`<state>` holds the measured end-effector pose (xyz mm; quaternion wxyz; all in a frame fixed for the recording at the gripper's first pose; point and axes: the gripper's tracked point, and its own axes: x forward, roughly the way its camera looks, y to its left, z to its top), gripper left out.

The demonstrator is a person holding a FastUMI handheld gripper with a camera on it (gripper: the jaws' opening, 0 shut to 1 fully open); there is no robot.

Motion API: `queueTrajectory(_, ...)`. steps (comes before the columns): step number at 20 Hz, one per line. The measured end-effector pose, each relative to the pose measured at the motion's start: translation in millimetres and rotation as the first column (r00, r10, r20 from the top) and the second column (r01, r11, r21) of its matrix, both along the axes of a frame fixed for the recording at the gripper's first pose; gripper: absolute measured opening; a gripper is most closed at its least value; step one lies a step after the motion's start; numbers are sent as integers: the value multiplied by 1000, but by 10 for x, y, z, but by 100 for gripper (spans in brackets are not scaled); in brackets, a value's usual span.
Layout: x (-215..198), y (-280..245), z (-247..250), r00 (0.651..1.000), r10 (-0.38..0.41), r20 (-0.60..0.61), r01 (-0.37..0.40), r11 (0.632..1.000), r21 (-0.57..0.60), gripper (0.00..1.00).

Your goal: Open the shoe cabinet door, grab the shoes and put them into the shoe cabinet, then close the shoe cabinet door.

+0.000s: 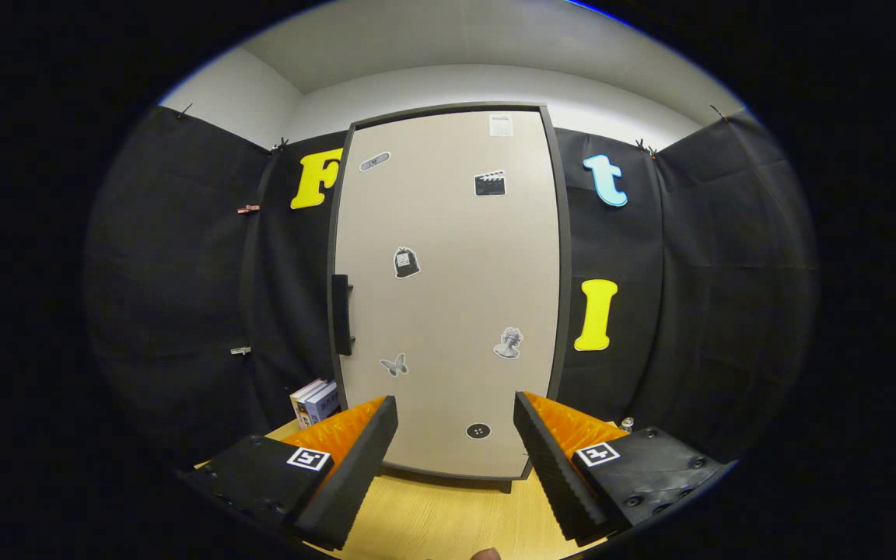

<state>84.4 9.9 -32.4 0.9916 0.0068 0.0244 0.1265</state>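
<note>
A tall shoe cabinet (448, 257) stands straight ahead on a wooden table (448, 517). Its beige door is shut and carries several small stickers. A dark vertical handle (341, 314) sits on the door's left edge, at mid height. My gripper (456, 408) is open, its two fingers spread wide, with nothing between them. The fingertips (386, 412) hover a short way in front of the lower part of the door, apart from it.
A few upright books (316, 400) stand on the table just left of the cabinet's base. Black cloth walls close in on both sides and behind the cabinet. A small metallic object (627, 424) peeks out beyond the right finger.
</note>
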Motion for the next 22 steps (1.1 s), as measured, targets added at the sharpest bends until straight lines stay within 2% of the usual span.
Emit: queueTrajectory(22, -51, -156, -16, 1000, -5, 13, 5, 1000, 0, 98)
